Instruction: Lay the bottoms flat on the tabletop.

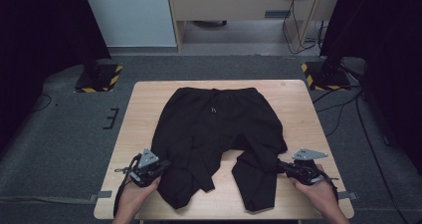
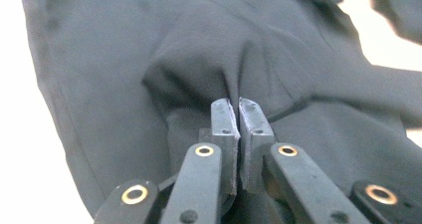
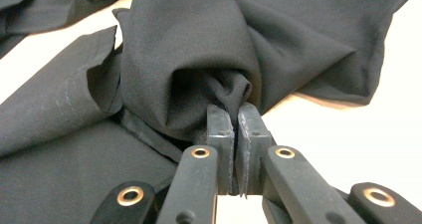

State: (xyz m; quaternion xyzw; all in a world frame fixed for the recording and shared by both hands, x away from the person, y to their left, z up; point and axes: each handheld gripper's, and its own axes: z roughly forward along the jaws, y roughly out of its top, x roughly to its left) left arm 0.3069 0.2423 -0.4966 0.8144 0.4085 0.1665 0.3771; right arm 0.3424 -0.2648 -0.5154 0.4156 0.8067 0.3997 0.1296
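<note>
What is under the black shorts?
Under the black fabric shorts lies the light wooden table, bare around them and between the two legs. The tabletop directly beneath the cloth is covered, so anything lying there cannot be seen.

- Black trousers (image 1: 216, 129) lie flat on the wooden table (image 1: 144, 104), waistband toward the top of the frame, legs toward the bottom edge.
- Left gripper (image 1: 164, 165) at lower left, jaws at the outer edge of the left trouser leg; hand (image 1: 134, 194) comes in from the bottom.
- Right gripper (image 1: 281, 167) at lower right, jaws at the outer edge of the right leg, where the cloth is bunched; hand (image 1: 318, 191) behind it.
- The high view is too coarse to show the jaw gap.
- Lower legs are rumpled, bare table showing between them.
- Grey carpet (image 1: 64, 129) around the table; yellow-black striped stand bases (image 1: 99, 77) at upper left and upper right.
</note>
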